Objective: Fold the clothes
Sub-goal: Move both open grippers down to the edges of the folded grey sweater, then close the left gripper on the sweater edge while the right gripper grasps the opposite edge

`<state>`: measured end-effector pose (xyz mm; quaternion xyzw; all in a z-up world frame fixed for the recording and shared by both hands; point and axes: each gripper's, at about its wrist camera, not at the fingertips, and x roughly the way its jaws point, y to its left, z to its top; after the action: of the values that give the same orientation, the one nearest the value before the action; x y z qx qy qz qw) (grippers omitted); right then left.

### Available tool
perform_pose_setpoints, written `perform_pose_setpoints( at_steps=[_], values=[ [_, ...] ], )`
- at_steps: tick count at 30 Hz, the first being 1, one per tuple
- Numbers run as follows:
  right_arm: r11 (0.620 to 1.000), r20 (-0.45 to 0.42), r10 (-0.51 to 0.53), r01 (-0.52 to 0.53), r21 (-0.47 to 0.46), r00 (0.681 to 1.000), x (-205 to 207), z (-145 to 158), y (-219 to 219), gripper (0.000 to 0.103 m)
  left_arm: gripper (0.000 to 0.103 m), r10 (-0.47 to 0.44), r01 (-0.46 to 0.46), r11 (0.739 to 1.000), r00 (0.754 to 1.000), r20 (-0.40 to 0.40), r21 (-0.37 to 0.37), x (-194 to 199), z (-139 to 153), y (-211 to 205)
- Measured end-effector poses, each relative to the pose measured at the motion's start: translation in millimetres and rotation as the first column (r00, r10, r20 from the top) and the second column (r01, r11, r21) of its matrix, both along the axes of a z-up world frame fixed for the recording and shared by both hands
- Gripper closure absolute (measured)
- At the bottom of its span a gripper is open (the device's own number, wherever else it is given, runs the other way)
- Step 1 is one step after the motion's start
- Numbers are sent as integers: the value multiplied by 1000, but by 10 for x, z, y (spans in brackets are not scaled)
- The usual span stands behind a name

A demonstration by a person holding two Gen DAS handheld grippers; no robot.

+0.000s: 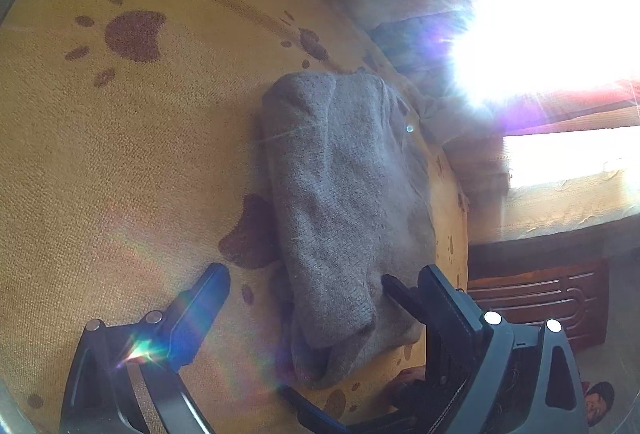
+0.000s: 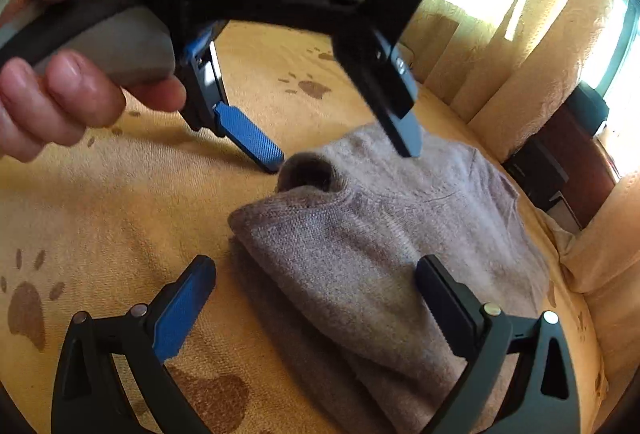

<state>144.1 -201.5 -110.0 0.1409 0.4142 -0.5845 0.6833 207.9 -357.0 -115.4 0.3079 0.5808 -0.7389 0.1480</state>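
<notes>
Both grippers, left (image 2: 348, 138) and right (image 2: 316, 294), hover spread wide over the half-folded sweater (image 2: 360, 242) near the blanket's (image 2: 100, 202) edge; next comes pinching its end.

You have no readable text, label, brand, number or sign anywhere in either view. The only markings are the brown paw prints (image 1: 134, 34) printed on the yellow blanket (image 1: 120, 162), and those are pictures, not writing. At the lower right edge of your left wrist view a small printed picture (image 1: 599, 400) shows on the floor, but no lettering on it can be made out. In your right wrist view, the bright patch on top of the left tool's (image 2: 348, 158) body is only a reflection; nothing legible stands there. The grey knitted garment (image 2: 380, 234) carries no visible tag or logo.
</notes>
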Motion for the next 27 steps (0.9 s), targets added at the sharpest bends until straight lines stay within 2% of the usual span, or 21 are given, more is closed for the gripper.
perform_pose_setpoints(
  at_steps=[6,8,9,10,13,17,22,27],
  values=[
    [1000,28,-23,23,10,999,-173,27,-136,25,6,-13,13,1000,1000,5,2,-82,0,9],
    [999,20,-44,45,-1,999,-197,59,-134,41,6,-14,14,1000,1000,7,2,-104,4,19],
    [998,27,-57,57,-9,998,-226,82,-133,61,6,-13,13,1000,1000,7,2,-112,5,26],
    [997,50,-72,73,-18,996,-278,117,-132,73,6,-10,10,1000,1000,9,3,-120,8,35],
    [992,118,-108,114,-49,987,-423,225,-104,77,6,-11,11,1000,1000,1,29,-165,26,67],
    [984,170,-128,146,-97,977,-524,354,-35,77,6,-17,28,992,996,-93,120,-304,71,100],
    [976,194,-139,167,-137,971,-553,485,-14,77,6,8,17,982,991,-134,186,-594,61,106],
    [978,169,-121,147,-151,978,-518,492,29,77,6,11,13,983,992,-127,183,-936,64,48]
  ],
)
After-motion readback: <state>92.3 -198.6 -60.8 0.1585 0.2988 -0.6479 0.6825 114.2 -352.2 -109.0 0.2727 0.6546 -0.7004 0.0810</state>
